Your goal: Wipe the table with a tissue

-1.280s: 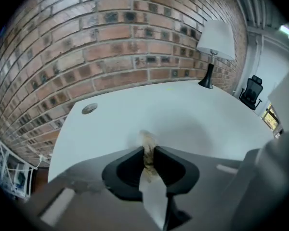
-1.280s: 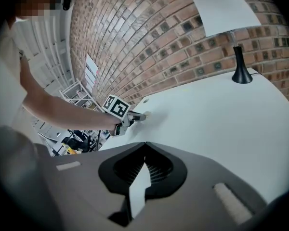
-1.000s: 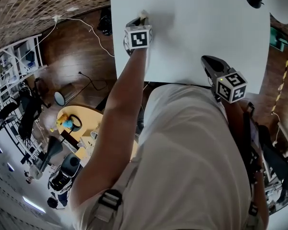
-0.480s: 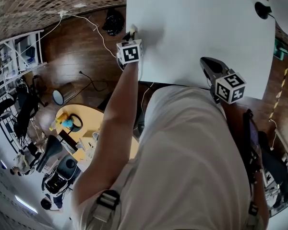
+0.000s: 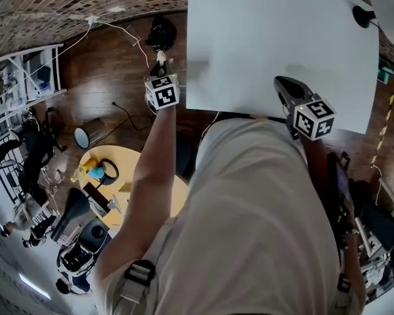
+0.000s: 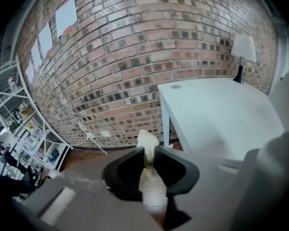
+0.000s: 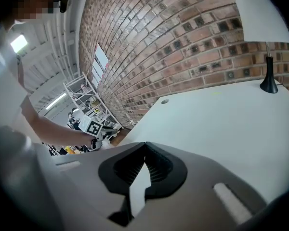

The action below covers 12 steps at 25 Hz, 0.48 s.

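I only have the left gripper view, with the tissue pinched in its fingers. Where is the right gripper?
Observer: The head view puts the right gripper over the table's near edge.
Operator: Is it holding anything?
Observer: No. The right gripper view shows its fingers closed together with nothing between them.
Operator: Is my left gripper above the table?
Observer: No. In the head view the left gripper is past the table's left edge, over the wood floor.

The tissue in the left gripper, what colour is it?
The tissue is off-white, almost cream; it shows best in the left gripper view.
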Tool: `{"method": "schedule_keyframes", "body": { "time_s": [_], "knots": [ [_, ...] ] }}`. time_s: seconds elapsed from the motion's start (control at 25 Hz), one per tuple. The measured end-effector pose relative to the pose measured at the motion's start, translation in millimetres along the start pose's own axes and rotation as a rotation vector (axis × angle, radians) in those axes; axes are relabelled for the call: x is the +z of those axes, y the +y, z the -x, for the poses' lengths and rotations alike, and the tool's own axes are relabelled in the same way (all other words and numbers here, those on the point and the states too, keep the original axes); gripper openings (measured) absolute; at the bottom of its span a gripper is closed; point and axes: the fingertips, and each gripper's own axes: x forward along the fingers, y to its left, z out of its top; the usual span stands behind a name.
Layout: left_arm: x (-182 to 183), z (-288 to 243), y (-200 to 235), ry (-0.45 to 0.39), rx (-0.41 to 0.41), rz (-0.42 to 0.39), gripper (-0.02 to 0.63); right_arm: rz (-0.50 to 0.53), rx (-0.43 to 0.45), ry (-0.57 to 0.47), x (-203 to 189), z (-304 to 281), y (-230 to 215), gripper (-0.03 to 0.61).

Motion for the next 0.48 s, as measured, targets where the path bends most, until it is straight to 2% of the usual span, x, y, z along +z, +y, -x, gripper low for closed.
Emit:
{"method": "schedule_keyframes", "body": {
  "time_s": [0.16,0.32,0.48],
  "knots": [
    [27.8,17.0,-21.3,-0.128,-0.097,-0.007,0.072,0.009,-0.023,-0.020,4.8,-1.1,2.2,0.009],
    [49.8,43.3,-42.3,-0.192,-0.152,0.072,0.074,0.016,-0.025,-0.050,14.0,5.7,3.9,0.008],
    [65.3,75.0,-91.0,-0.273,-0.289,0.091,0.074,0.050,-0.040,-0.094,22.3,28.7,2.8,0.009]
  ]
}}
